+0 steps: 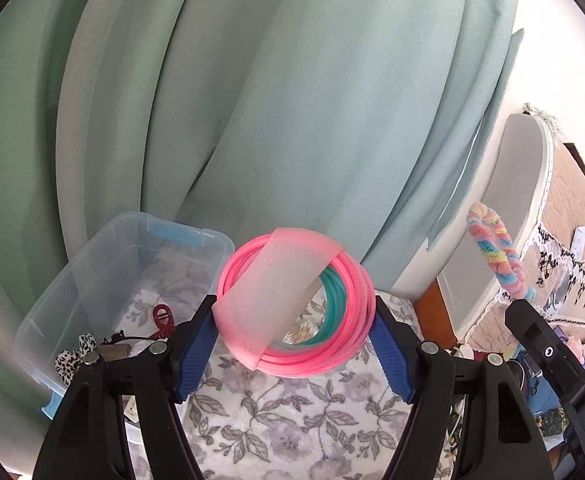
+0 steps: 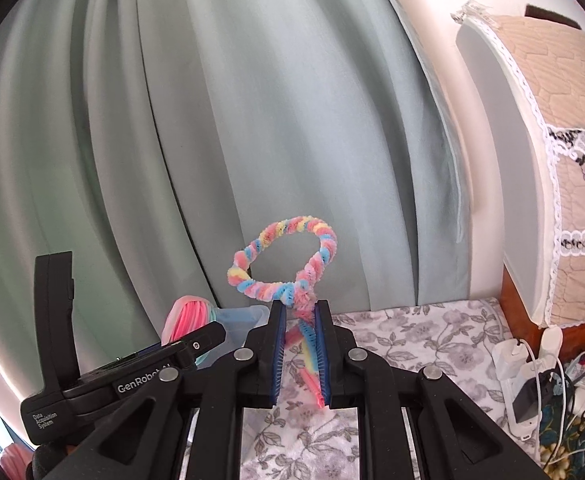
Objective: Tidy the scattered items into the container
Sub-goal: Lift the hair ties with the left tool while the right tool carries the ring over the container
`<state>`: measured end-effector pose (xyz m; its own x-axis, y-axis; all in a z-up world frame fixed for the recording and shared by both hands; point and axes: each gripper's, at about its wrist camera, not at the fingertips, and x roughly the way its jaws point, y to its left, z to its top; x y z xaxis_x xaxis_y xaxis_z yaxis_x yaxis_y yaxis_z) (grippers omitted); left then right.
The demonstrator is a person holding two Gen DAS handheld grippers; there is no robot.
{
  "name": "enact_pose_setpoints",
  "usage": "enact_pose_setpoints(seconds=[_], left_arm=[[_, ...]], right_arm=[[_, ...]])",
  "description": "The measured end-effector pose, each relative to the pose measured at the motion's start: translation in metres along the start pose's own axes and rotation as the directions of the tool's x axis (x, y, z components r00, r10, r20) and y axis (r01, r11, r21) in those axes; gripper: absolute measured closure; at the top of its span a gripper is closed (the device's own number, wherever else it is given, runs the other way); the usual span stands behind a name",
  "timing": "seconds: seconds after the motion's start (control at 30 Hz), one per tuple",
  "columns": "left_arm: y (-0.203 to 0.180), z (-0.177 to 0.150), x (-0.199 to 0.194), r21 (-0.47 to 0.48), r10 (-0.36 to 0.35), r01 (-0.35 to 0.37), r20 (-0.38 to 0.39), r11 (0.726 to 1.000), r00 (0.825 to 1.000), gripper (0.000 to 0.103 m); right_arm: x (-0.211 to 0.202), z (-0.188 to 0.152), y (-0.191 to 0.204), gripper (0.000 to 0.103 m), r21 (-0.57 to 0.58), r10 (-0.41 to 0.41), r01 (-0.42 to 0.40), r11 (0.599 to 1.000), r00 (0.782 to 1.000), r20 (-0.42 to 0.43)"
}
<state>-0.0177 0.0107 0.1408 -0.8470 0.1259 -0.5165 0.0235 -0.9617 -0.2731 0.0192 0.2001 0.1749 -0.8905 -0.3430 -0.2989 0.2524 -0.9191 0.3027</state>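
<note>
My left gripper (image 1: 294, 312) is shut on a bundle of pink and teal plastic rings (image 1: 332, 316) with a translucent pink band (image 1: 276, 284) wrapped round it, held above the floral cloth. The clear plastic container (image 1: 104, 276) stands just to its left and holds a red hair clip (image 1: 162, 316) and a black-and-white patterned hair tie (image 1: 72, 356). My right gripper (image 2: 299, 308) is shut on a pastel twisted chenille loop (image 2: 288, 256), which stands up above the fingers. The loop (image 1: 492, 252) and right gripper body also show at the right in the left wrist view. The ring bundle (image 2: 190, 316) shows at the left in the right wrist view.
A pale green curtain (image 1: 272, 100) hangs close behind. The floral cloth (image 2: 412, 336) covers the surface. A quilted, lace-trimmed cover (image 2: 564, 160) stands at the right, with white chargers and cables (image 2: 532, 376) below it.
</note>
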Motion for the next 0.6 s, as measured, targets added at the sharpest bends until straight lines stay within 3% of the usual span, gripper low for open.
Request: enact_pose_setpoints(seconds=[0.27,0.6], left_arm=[[0.043,0.014,-0.017,-0.046,0.018,-0.015,0.062,0.999,0.998,0.029],[0.095,0.011,-0.013,-0.129,0.02,-0.013,0.053,0.992,0.998,0.029]], right_arm=[[0.012,0.005,0.049,0.087,-0.09,0.043,-0.044,0.995,0.999,-0.015],[0.035,-0.006,0.1,0.087,-0.19,0.057,-0.072,0.979,0.995,-0.084]])
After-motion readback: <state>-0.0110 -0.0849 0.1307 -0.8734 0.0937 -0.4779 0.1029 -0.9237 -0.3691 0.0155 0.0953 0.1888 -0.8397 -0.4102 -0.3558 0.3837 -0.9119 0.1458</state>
